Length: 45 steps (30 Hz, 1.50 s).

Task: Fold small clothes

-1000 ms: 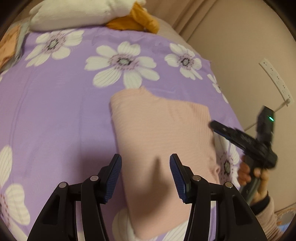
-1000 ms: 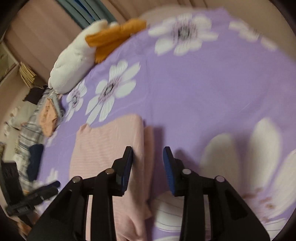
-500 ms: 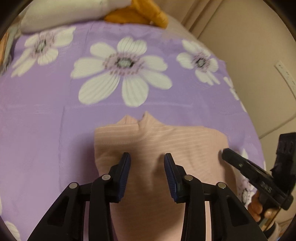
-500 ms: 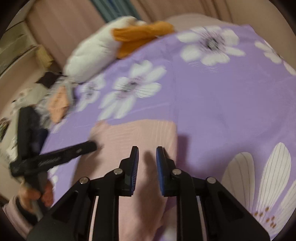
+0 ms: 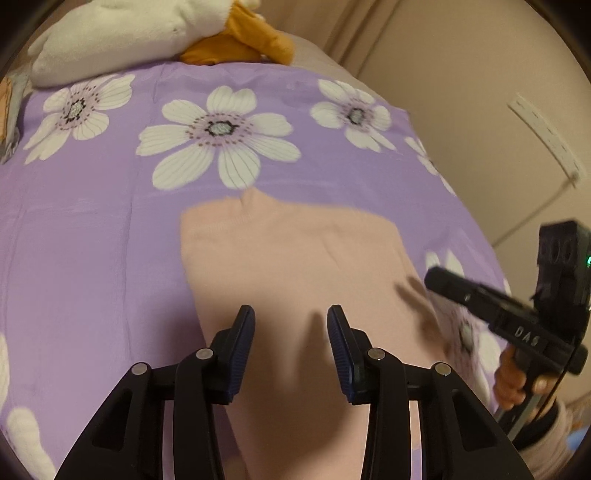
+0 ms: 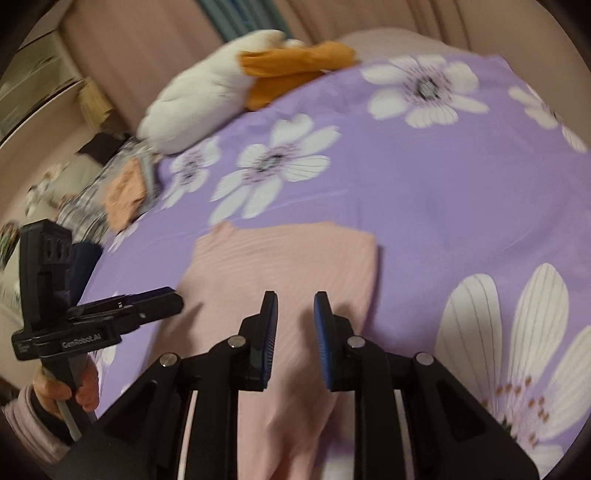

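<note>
A pink ribbed garment (image 5: 295, 266) lies flat and folded on the purple flowered bedsheet (image 5: 92, 258); it also shows in the right wrist view (image 6: 280, 266). My left gripper (image 5: 291, 328) is open and empty, hovering over the garment's near half. My right gripper (image 6: 295, 321) is partly open and empty, above the garment's near right part. The right gripper (image 5: 480, 299) appears at the garment's right edge in the left wrist view. The left gripper (image 6: 147, 306) appears at the garment's left edge in the right wrist view.
A white and orange plush toy (image 5: 147, 33) lies at the far edge of the bed, also in the right wrist view (image 6: 236, 88). A pile of clothes (image 6: 122, 188) sits at the bed's left side. A beige wall (image 5: 480, 110) rises to the right.
Both grippers pulled back and rose a little over the pink garment. The right gripper's fingers opened slightly wider. The left gripper narrowed from a second ago. The garment stays flat.
</note>
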Each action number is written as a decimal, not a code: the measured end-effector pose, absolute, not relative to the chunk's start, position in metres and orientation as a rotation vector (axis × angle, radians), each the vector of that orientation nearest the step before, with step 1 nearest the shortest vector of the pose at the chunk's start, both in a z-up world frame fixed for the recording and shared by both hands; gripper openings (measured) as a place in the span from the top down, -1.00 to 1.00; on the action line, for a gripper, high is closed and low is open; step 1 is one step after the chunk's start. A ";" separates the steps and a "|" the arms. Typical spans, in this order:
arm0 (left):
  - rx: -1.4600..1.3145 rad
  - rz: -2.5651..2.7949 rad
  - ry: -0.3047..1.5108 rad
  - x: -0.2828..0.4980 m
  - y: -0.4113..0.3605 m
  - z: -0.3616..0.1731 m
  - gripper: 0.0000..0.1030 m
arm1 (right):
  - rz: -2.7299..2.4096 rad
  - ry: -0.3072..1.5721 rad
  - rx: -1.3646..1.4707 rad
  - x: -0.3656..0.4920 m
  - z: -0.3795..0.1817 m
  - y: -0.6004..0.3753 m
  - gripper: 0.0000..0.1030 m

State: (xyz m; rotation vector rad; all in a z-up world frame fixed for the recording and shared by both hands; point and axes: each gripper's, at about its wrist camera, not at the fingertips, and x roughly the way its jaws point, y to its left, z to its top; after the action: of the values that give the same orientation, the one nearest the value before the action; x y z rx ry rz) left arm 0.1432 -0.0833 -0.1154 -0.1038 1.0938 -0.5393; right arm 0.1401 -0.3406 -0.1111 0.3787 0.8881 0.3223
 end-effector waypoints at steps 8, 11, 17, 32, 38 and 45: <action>-0.062 -0.564 1.072 0.090 -0.079 -0.127 0.25 | 0.377 0.927 0.252 0.083 -0.122 -0.307 0.59; -0.061 -0.555 1.100 0.082 -0.079 -0.138 0.25 | 0.341 0.987 0.206 0.071 -0.142 -0.298 0.61; -0.059 -0.539 1.107 0.064 -0.080 -0.144 0.25 | 0.316 0.994 0.209 0.060 -0.149 -0.300 0.61; -0.067 -0.509 1.111 0.045 -0.074 -0.145 0.25 | 0.298 0.993 0.229 0.036 -0.146 -0.301 0.61; -0.074 -0.504 1.110 0.039 -0.071 -0.143 0.25 | 0.299 0.996 0.230 0.028 -0.144 -0.301 0.61; -0.133 -0.498 1.120 0.033 -0.062 -0.135 0.25 | 0.294 1.001 0.241 0.019 -0.141 -0.305 0.58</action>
State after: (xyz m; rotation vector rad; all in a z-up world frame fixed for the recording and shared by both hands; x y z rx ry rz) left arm 0.0330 -0.0616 -0.1347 -0.1329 1.1199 -0.4983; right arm 0.0185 -0.3055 -0.1410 0.2405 1.0007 0.2943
